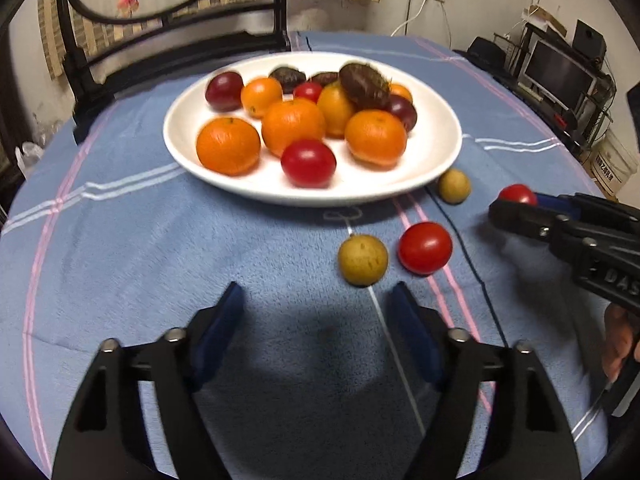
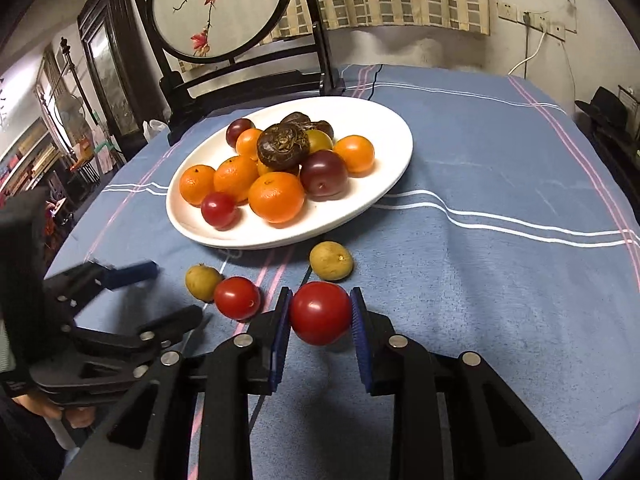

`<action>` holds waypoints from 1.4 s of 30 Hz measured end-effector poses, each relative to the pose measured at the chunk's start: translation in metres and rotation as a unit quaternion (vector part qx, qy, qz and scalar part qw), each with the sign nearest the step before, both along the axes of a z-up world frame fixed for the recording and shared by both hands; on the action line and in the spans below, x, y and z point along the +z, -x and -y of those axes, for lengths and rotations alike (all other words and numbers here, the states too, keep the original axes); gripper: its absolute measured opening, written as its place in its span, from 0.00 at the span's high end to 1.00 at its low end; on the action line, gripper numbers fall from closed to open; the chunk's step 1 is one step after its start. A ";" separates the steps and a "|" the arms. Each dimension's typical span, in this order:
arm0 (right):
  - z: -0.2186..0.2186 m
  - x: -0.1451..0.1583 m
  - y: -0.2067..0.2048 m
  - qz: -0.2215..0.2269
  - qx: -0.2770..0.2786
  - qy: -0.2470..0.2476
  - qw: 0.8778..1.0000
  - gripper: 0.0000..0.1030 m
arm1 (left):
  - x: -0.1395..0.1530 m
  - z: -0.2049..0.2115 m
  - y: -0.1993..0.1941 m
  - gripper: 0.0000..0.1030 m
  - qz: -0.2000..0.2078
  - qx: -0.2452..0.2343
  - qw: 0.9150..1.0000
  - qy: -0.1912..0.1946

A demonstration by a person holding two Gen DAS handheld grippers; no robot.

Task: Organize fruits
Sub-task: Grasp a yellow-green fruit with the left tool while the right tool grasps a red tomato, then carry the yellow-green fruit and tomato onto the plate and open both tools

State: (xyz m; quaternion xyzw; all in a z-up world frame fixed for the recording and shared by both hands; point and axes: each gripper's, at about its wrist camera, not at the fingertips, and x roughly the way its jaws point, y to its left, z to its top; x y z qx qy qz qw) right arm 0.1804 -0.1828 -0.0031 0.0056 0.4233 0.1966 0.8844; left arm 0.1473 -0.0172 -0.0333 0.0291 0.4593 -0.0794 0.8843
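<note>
A white plate (image 1: 440,148) (image 2: 384,168) holds several oranges, red tomatoes, dark plums and brown fruits. On the blue cloth before it lie two yellow-brown fruits (image 1: 363,260) (image 1: 453,186) and a red tomato (image 1: 425,248). My right gripper (image 2: 321,312) is shut on another red tomato (image 2: 320,313), just above the cloth; it shows at the right in the left wrist view (image 1: 516,202). My left gripper (image 1: 316,300) is open and empty, just short of the loose fruits; it shows at the left in the right wrist view (image 2: 172,292).
A dark wooden stand with a round embroidered screen (image 2: 218,8) stands at the table's far left edge. A monitor and shelves (image 1: 560,72) stand beyond the right edge. The blue cloth (image 2: 500,280) covers the whole table.
</note>
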 end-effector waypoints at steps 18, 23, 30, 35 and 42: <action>-0.009 0.002 0.006 0.004 0.017 0.003 1.000 0.71 | 0.001 0.023 -0.006 0.74 0.022 -0.016 1.000 -0.010; -0.007 0.003 0.004 0.007 0.011 0.000 1.000 0.71 | 0.014 0.015 0.002 0.75 0.020 -0.014 1.000 0.017; -0.009 0.027 -0.003 0.035 0.006 -0.010 0.999 0.72 | 0.053 -0.006 -0.007 0.75 0.037 0.002 0.998 0.056; -0.026 0.049 -0.028 0.055 0.019 -0.008 0.998 0.72 | 0.067 -0.018 -0.040 0.75 0.036 0.017 0.998 0.057; -0.049 0.056 -0.082 0.051 0.008 -0.029 0.998 0.72 | 0.073 -0.031 -0.086 0.75 0.039 0.045 0.997 0.047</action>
